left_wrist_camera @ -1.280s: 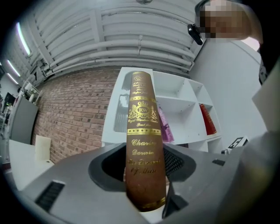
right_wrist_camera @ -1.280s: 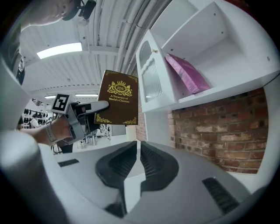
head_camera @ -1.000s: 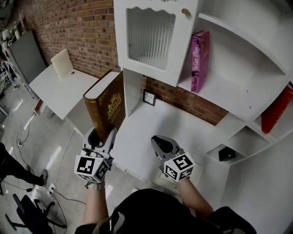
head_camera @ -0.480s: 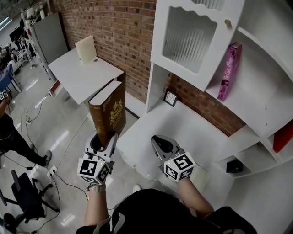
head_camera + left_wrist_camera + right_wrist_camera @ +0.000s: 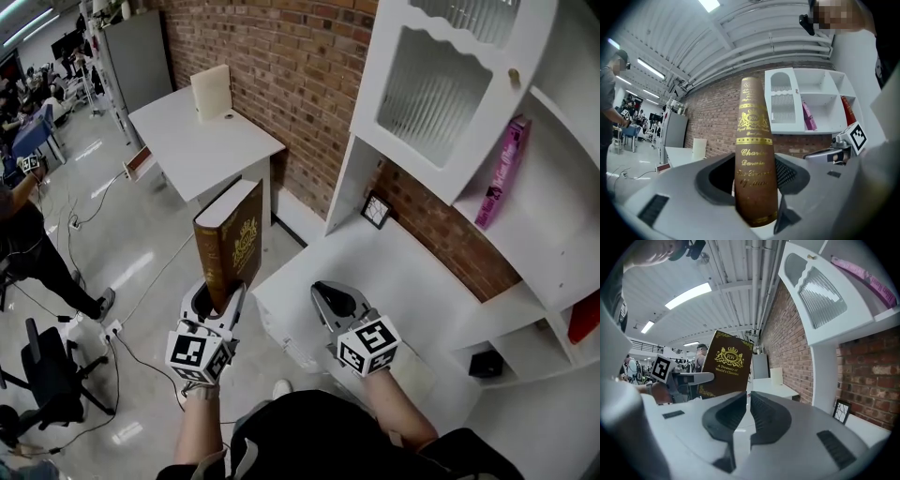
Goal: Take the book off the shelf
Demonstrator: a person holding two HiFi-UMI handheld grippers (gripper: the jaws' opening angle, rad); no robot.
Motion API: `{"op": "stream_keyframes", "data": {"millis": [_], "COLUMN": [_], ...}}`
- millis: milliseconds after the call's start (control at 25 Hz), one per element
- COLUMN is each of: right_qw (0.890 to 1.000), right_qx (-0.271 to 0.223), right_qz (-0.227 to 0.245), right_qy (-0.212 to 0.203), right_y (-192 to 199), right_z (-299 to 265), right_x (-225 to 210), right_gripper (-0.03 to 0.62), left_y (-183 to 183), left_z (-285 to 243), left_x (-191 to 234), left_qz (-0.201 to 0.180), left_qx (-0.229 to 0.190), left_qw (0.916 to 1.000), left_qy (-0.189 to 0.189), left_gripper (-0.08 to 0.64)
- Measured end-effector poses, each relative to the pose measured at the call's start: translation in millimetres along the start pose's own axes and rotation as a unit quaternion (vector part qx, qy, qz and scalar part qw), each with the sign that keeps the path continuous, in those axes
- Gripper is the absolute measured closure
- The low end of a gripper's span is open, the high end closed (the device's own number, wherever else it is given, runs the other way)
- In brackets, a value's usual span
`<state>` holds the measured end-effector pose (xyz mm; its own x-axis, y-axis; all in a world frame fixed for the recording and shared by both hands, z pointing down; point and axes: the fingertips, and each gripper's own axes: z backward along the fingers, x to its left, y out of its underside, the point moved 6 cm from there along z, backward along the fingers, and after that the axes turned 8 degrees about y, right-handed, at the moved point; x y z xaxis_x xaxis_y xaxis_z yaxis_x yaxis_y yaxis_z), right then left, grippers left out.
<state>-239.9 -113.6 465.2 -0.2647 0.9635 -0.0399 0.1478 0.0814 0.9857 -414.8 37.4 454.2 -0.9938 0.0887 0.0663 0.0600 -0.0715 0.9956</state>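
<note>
Head view: left gripper point(image 5: 217, 300) fingers clamping brown book point(image 5: 230, 244) at bottom end, keeping it upright at centre-left of frame, well apart from white shelf point(image 5: 539, 248) at right; removal seemingly done. Right gripper point(image 5: 333, 302) hovering over white table point(image 5: 403, 272), fingers closed, empty, presumably spare.

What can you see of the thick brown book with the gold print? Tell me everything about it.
The thick brown hardcover book has a gold crest and lettering on its front cover and spine, and a cream page edge shows on top. It is closed and stands roughly upright in the air, off the shelf, to the left of the white desk. Only the left gripper touches it, with its jaws clamped on the two covers at the book's lower end.
</note>
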Motion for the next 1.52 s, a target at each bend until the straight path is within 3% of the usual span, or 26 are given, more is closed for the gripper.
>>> {"op": "stream_keyframes", "data": {"millis": [640,1520], "right_qw": [0.999,0.999], "right_qx": [0.011,0.016], "right_qz": [0.012,0.037], "right_qy": [-0.046,-0.036], "right_y": [4.7,5.0], "right_z": [-24.5,-15.8], "right_x": [26.1,28.0], "right_gripper": [0.557,0.558], "left_y": [17.8,17.3], "left_z": [34.2,37.0], "left_x": [9.0,-0.2], "left_qz": [0.017,0.009], "left_qx": [0.016,0.018], "left_qw": [0.999,0.9994], "left_qy": [-0.037,-0.028], "left_gripper": [0.337,0.337]}}
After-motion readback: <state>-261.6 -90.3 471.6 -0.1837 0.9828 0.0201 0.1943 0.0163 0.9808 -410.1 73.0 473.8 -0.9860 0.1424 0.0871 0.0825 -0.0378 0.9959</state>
